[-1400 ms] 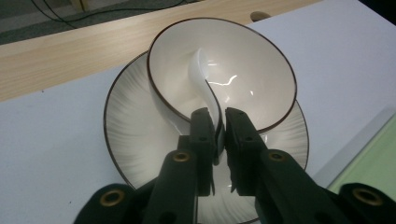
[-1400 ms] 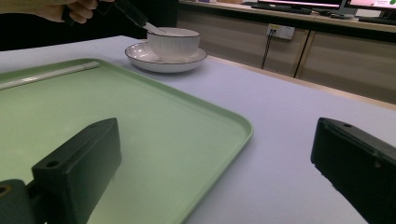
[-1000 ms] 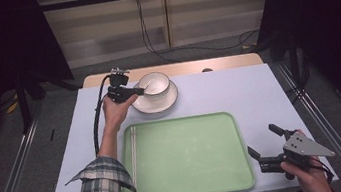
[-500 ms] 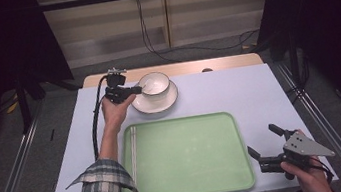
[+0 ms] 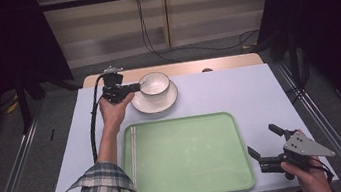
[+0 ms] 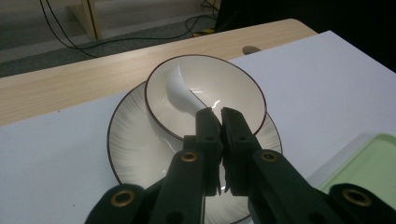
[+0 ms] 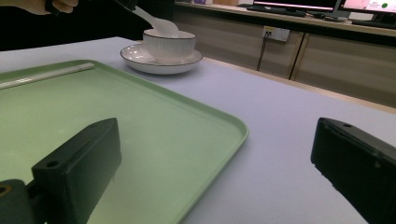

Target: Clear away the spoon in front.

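Pale blue surface [image 5: 238, 91]: beyond the green tray [image 5: 187, 156], the left gripper [image 6: 219, 114] clamps the white spoon [image 6: 180, 88] inside the bowl [image 6: 243, 88]. Lift it straight, steadying the saucer [image 6: 128, 140]. Beside the tray, the right gripper [image 5: 262, 144] waits spread.

White ceramic spoon [image 6: 183, 91]: handle end hidden between black left gripper [image 6: 220, 119] jaws, above white dark-rimmed bowl [image 6: 243, 88]. Bowl's near wall hidden behind gripper. Pale green plastic tray [image 7: 154, 121] cut off by left edge; white chopsticks [image 7: 44, 74] on it blurred, perhaps a pair.
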`<action>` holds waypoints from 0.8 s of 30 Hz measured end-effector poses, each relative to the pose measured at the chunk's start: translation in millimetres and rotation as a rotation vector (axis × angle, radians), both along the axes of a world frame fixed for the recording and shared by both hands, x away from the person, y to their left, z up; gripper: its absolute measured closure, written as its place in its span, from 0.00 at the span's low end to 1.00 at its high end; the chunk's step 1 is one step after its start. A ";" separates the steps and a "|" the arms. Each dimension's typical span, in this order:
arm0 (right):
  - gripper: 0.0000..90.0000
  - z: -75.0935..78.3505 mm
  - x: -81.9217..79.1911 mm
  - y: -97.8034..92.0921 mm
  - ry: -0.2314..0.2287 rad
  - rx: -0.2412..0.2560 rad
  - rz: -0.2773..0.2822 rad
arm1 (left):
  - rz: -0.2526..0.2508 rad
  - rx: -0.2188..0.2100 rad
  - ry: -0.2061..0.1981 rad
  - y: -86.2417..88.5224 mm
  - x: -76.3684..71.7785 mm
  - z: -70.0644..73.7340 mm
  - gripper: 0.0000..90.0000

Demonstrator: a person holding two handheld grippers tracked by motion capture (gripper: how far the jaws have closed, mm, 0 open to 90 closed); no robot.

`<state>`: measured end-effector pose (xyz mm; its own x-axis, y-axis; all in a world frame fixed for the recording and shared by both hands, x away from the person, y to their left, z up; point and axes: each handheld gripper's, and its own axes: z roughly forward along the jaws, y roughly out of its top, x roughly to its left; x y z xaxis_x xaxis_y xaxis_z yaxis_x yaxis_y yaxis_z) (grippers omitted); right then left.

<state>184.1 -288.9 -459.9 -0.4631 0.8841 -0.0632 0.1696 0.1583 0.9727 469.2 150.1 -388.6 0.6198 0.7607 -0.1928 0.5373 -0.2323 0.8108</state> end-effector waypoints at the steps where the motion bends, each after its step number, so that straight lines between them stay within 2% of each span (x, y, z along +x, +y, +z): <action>1: 0.01 0.0 0.1 0.0 -0.002 -0.003 0.000 | -0.008 0.002 -0.008 0.9 -1.6 1.5 0.96; 3: 0.01 0.1 0.0 0.1 -0.002 -0.006 0.004 | 0.009 -0.005 -0.018 0.5 -5.6 3.9 0.96; 5: 0.02 0.1 0.1 0.2 -0.003 -0.006 0.005 | 0.007 -0.018 -0.024 1.8 -9.1 6.2 0.96; 7: 0.01 0.2 0.1 0.2 -0.004 -0.004 0.008 | 0.009 -0.010 -0.035 3.6 -12.2 8.5 0.96; 11: 0.01 0.1 0.2 0.2 -0.003 -0.006 0.007 | 0.010 -0.032 -0.048 6.3 -19.0 8.5 0.96; 16: 0.01 0.4 0.0 0.7 0.001 -0.004 0.019 | 0.011 -0.029 -0.069 8.7 -28.3 8.1 0.96; 20: 0.01 0.3 -0.2 1.3 -0.003 -0.004 0.013 | 0.013 -0.055 -0.082 10.2 -35.0 11.0 0.96; 23: 0.01 0.3 -0.1 1.6 -0.002 -0.003 0.014 | 0.007 -0.034 -0.099 10.6 -40.7 14.1 0.96; 24: 0.02 0.4 -0.2 1.6 -0.003 -0.004 0.012 | 0.010 -0.039 -0.104 10.8 -42.8 15.2 0.96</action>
<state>183.9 -287.2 -459.5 -0.4737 0.8780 -0.0685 0.1648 0.1647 0.9725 426.3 160.9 -373.4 0.6308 0.7598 -0.1575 0.4520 -0.1948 0.8705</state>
